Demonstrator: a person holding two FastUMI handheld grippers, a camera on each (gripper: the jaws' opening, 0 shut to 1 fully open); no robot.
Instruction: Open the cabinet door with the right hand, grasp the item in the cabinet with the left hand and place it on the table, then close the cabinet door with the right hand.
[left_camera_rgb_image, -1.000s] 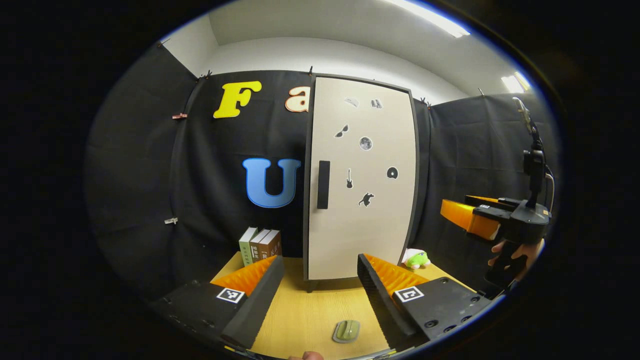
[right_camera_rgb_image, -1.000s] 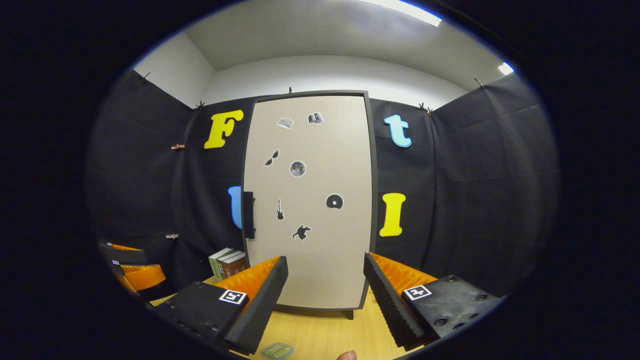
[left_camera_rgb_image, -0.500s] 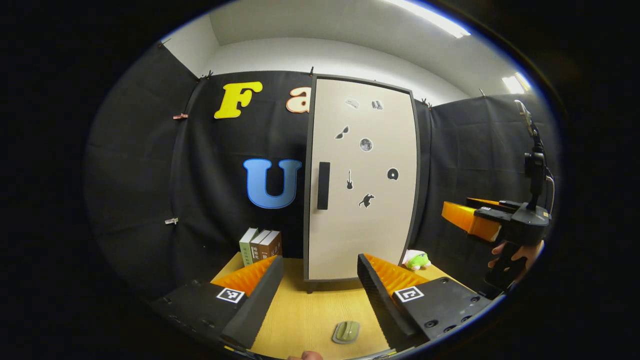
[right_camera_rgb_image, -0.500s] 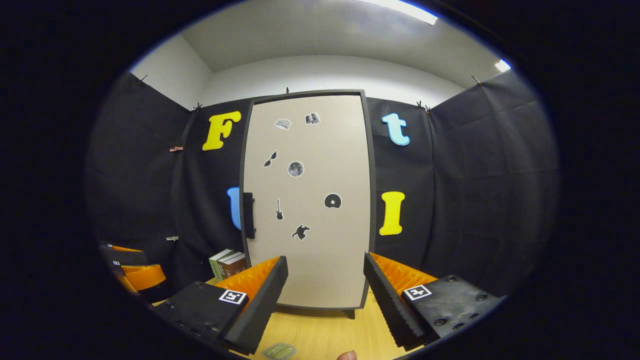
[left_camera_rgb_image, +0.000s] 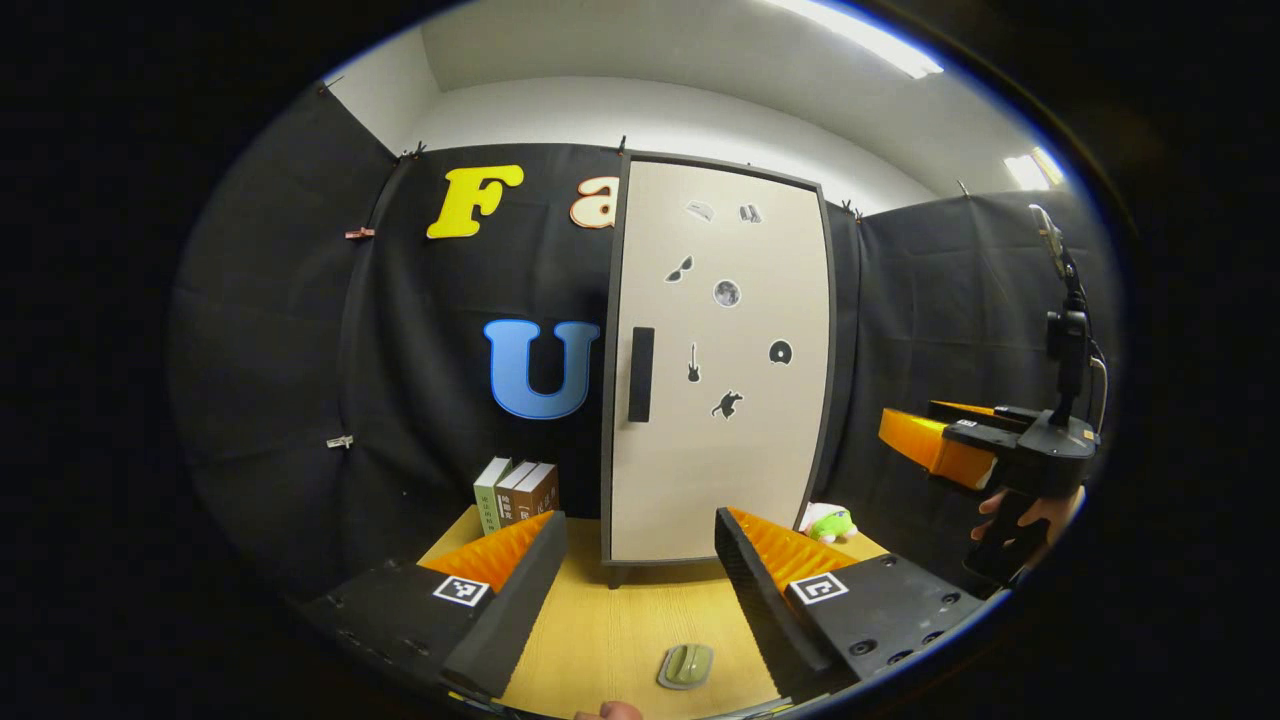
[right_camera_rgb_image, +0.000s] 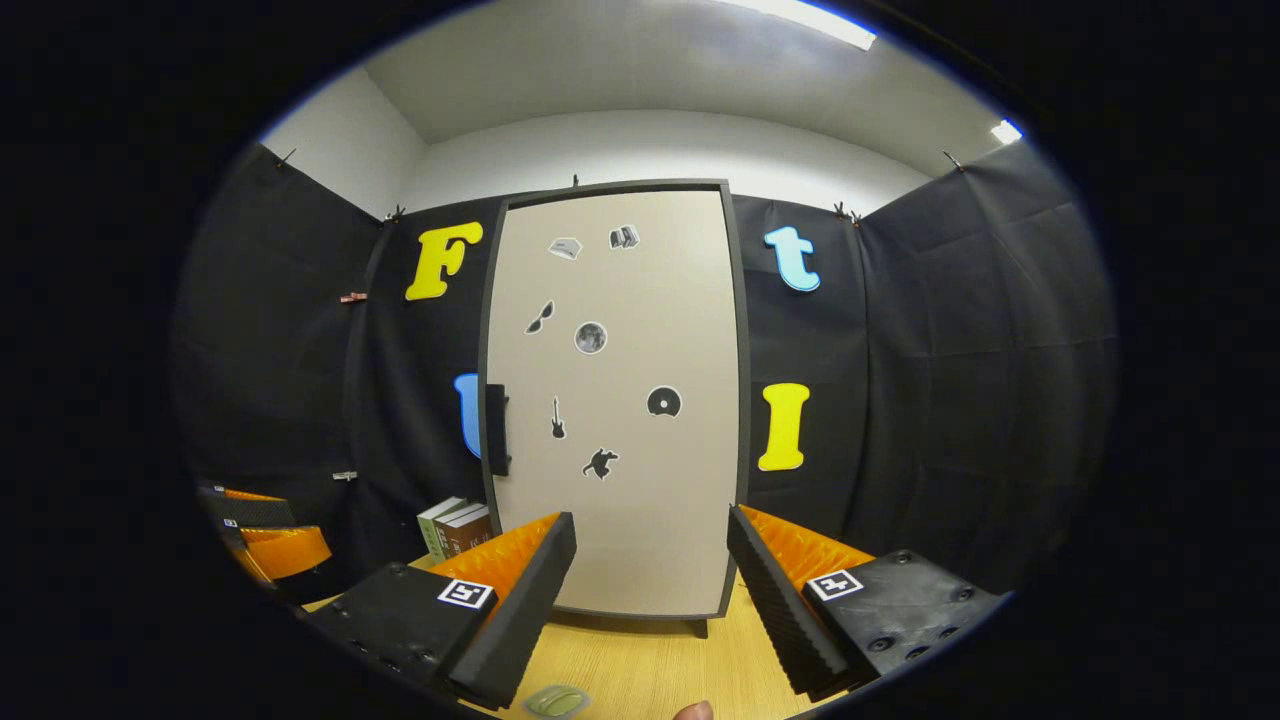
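Wooden worktop (left_camera_rgb_image: 610, 630) carries the shut cabinet (right_camera_rgb_image: 615, 400); left gripper (left_camera_rgb_image: 640, 575) and right gripper (right_camera_rgb_image: 650, 585) both gape, holding nothing.

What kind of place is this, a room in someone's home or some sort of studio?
Most likely a staged recording booth, not a home. Black cloth walls are clipped up around a small wooden table, where a lone cabinet with its door shut stands beside a few books and a plush toy.

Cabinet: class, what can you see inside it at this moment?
Nothing inside can be seen: the cabinet door is closed, hiding whatever it holds. Its dark handle sits untouched, with both grippers open and away from it.
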